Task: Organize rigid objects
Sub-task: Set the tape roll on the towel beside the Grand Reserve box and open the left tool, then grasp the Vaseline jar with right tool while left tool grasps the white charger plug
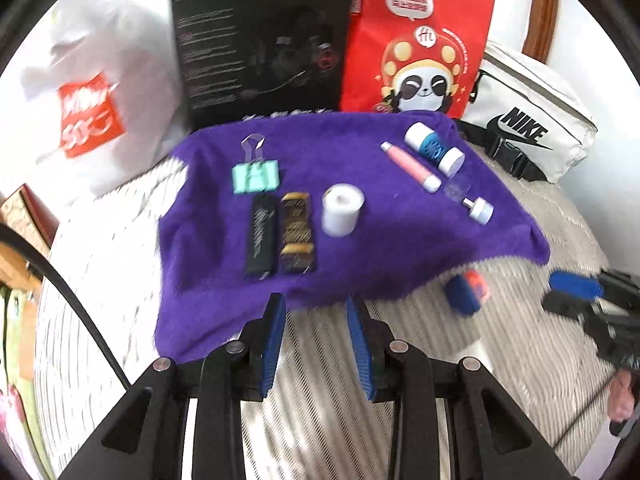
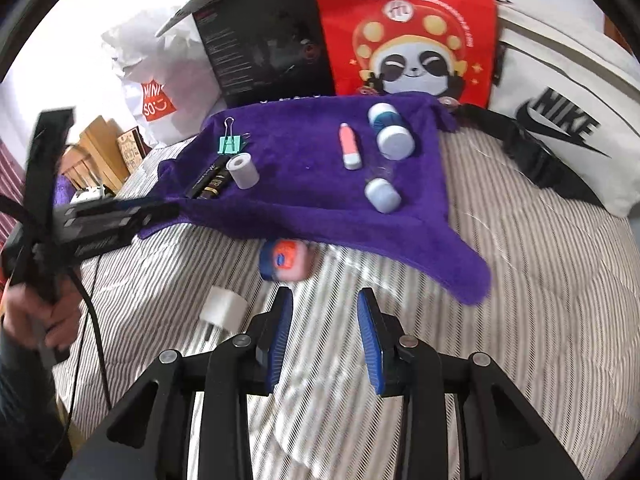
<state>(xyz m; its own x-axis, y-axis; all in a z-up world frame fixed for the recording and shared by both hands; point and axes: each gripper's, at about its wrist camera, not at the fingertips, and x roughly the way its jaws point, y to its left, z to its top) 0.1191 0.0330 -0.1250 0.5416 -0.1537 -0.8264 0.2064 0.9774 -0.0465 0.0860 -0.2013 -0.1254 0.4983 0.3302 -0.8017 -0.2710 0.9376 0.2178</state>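
We see a fuzzy purple towel (image 1: pixel 360 248) spread on a ribbed grey-and-white striped bedcover (image 2: pixel 520 280). On the towel, left cluster: a mint green metal binder clip (image 1: pixel 255 176), a flat black rectangular lighter (image 1: pixel 262 236) touching a black-and-gold patterned one (image 1: pixel 297 232), and a small white paper roll (image 1: pixel 342 210) upright just beside them. Right cluster: a pink tube with white cap (image 1: pixel 410 166), a blue-and-white cylindrical bottle (image 1: pixel 434 148), and a clear small bottle with pale blue cap (image 1: pixel 472 200), all lying down.

Off the towel near its front edge lie a blue-and-orange cylindrical object (image 2: pixel 286 260), blurred, and a white plug adapter (image 2: pixel 222 310) on bare cover.

Our left gripper (image 1: pixel 316 300) has its blue ribbed pads apart, nothing between. Our right gripper (image 2: pixel 325 294) likewise stands parted and empty, just short of the blue-and-orange object. Open striped cover lies ahead of both.
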